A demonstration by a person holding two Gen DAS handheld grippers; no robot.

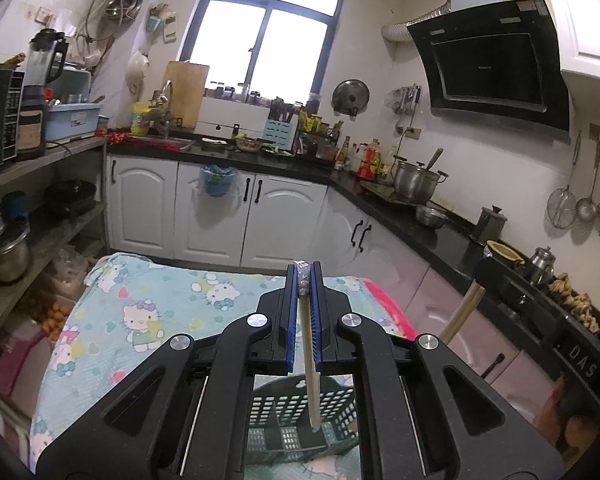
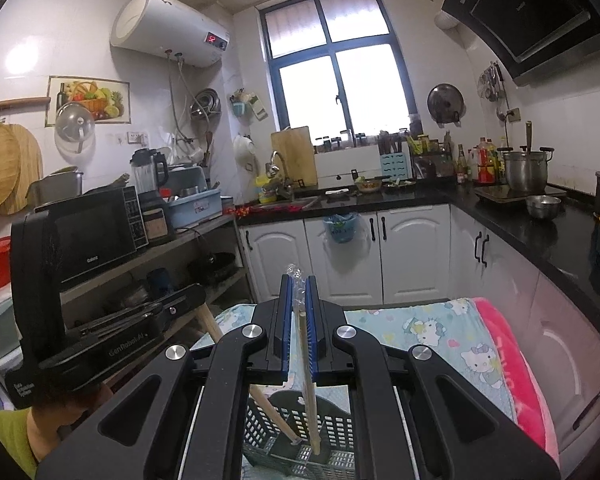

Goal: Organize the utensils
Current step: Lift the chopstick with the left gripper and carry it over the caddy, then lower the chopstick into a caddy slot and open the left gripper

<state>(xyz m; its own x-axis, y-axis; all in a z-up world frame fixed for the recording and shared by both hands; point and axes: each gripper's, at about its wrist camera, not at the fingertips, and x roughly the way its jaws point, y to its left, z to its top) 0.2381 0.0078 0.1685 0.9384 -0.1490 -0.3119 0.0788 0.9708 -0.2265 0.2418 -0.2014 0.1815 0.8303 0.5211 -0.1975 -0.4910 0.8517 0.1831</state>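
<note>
Looking along the left gripper [image 1: 304, 280], I see its 2 blue-padded jaws drawn nearly together on a pale wooden chopstick [image 1: 310, 364], which hangs tip-down with its top end wrapped in clear film between the fingertips. The chopstick's lower end reaches into a dark slotted utensil basket [image 1: 300, 420] that sits on the Hello Kitty cloth [image 1: 140, 320] at the near edge of the cloth-covered surface. Off to the right, the other gripper's black body shows with a second pale stick [image 1: 462, 312] slanting down from it. From the right wrist view, the right gripper [image 2: 298, 292] is likewise pinched close on a wooden chopstick [image 2: 306, 380] whose film-wrapped top pokes above the pads, and its tip drops into a compartment of the same basket [image 2: 332, 420]. Beside it, the left tool's stick [image 2: 268, 408] leans in from the left and ends in the neighbouring compartment, near the first but apart from it. The left tool's black housing [image 2: 80, 320] fills the left side of this view. The cloth's pink border [image 2: 512, 360] runs along the right edge of the surface, next to the white cabinets [image 2: 380, 252].
</note>
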